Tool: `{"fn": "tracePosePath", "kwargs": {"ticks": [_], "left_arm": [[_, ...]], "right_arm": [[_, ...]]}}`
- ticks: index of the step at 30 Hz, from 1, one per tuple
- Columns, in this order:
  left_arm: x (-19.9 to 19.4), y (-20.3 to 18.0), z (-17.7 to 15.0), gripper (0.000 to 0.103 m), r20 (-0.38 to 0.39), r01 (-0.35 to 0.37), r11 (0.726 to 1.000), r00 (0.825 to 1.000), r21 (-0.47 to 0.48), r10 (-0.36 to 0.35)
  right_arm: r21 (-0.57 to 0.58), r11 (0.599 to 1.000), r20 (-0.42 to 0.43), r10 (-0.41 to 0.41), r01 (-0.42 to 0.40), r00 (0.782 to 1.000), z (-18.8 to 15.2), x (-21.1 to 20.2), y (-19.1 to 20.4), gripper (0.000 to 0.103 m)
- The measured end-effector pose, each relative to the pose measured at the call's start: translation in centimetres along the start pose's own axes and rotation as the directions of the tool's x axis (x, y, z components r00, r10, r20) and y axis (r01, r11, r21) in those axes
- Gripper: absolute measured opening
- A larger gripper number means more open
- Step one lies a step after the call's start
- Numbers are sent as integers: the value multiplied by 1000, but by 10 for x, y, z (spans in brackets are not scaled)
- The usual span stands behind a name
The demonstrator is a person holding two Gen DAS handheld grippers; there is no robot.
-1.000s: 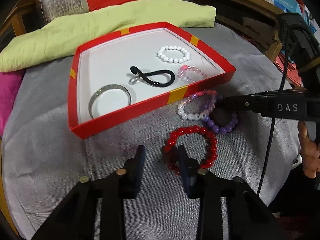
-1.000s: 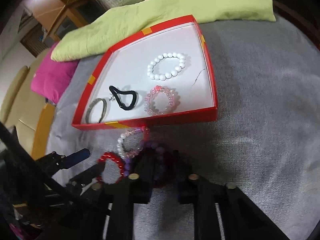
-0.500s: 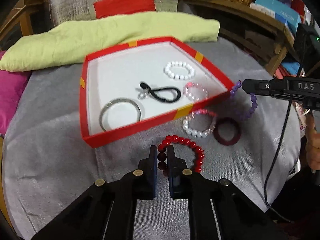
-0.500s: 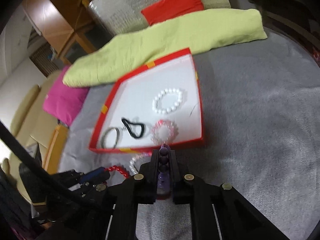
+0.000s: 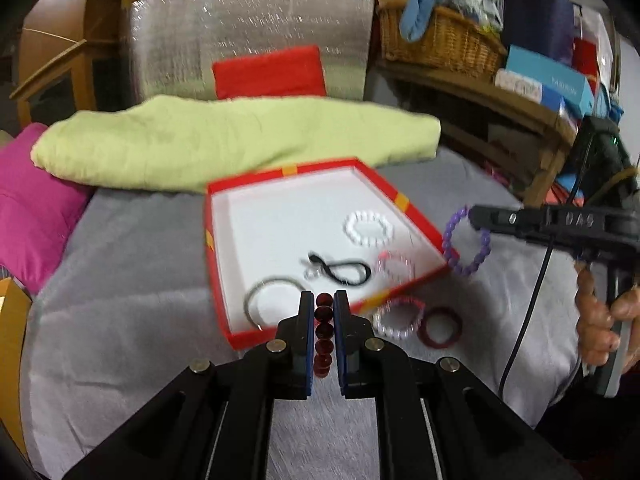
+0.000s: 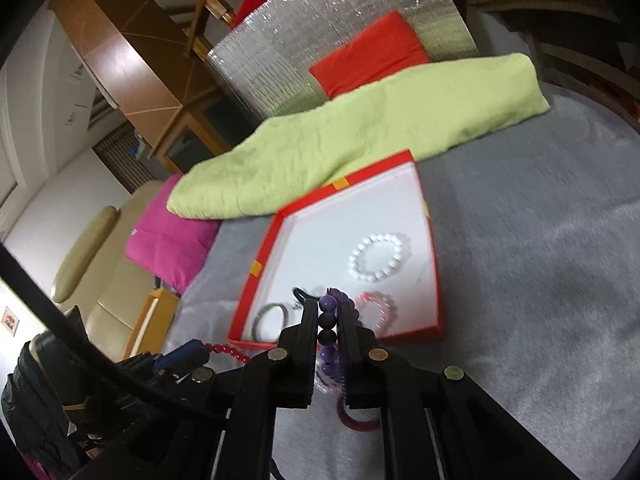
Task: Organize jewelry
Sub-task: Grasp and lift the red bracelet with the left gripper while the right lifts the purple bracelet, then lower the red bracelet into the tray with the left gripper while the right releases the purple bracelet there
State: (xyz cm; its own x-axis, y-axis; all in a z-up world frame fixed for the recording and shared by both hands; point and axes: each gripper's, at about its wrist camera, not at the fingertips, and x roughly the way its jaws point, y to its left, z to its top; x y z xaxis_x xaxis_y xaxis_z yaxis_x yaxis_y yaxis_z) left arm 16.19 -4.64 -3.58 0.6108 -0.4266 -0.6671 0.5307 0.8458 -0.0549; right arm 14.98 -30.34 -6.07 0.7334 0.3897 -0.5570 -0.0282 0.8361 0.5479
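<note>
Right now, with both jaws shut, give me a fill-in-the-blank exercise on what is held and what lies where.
1. The left gripper is shut on the ____ bead bracelet.
2. The right gripper holds the ____ bead bracelet.
3. The white bead bracelet lies inside the ____ box.

Missing words: red; purple; red

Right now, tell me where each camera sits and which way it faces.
Left wrist: sits on the left gripper, looks forward over the red box; its fingers clamp the red bead bracelet; the right gripper and the hand holding it show at right.
Right wrist: sits on the right gripper, looks across the box from its near right; its fingers clamp the purple bead bracelet.
Shared: box, white bead bracelet, green cloth.
</note>
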Motion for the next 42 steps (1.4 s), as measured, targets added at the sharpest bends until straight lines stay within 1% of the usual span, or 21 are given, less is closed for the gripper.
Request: {"fn": "tracePosePath", "kwargs": {"ticks": [2, 5, 10, 13, 15, 18, 24, 28, 31, 35, 38, 42], "left_arm": [[-3, 4, 5, 10, 32, -11, 1000, 999, -13, 11], [2, 10, 13, 10, 54, -23, 999, 998, -35, 25], [24, 23, 29, 10, 66, -36, 996, 997, -83, 42], [40, 32, 38, 10, 66, -34, 992, 997, -122, 42], [53, 41, 42, 10, 49, -35, 987, 998, -157, 43], [67, 49, 45, 10, 30, -34, 982, 999, -184, 40], [95, 61, 53, 10, -2, -41, 981, 999, -189, 41], [112, 68, 53, 10, -33, -47, 978, 999, -202, 41], [124, 66, 51, 10, -63, -54, 980, 997, -189, 43], [137, 65, 46, 10, -102, -69, 981, 993, -180, 52], [143, 63, 43, 10, -125, -80, 982, 990, -171, 59], [147, 61, 41, 10, -154, -100, 982, 985, -159, 76]], "right_arm": [[1, 1000, 11, 9, -9, 1000, 2, 4, 4, 10], [6, 1000, 13, 22, -22, 1000, 6, 15, 9, 10], [10, 1000, 15, 28, -28, 1000, 17, 43, 17, 10], [42, 999, 12, 29, -29, 1000, 24, 63, 17, 10], [67, 997, 5, 33, -34, 999, 28, 77, 16, 10], [90, 995, 1, 38, -38, 999, 37, 102, 16, 10], [113, 992, -25, 55, -52, 998, 49, 140, 18, 10], [126, 991, -41, 57, -51, 998, 54, 157, 16, 10], [145, 989, -73, 38, -27, 997, 56, 170, 11, 10], [167, 986, -104, 6, 11, 995, 55, 178, 4, 10], [168, 985, -109, -19, 38, 994, 56, 178, 1, 10], [178, 983, -115, -32, 52, 993, 55, 177, -3, 12]]}}
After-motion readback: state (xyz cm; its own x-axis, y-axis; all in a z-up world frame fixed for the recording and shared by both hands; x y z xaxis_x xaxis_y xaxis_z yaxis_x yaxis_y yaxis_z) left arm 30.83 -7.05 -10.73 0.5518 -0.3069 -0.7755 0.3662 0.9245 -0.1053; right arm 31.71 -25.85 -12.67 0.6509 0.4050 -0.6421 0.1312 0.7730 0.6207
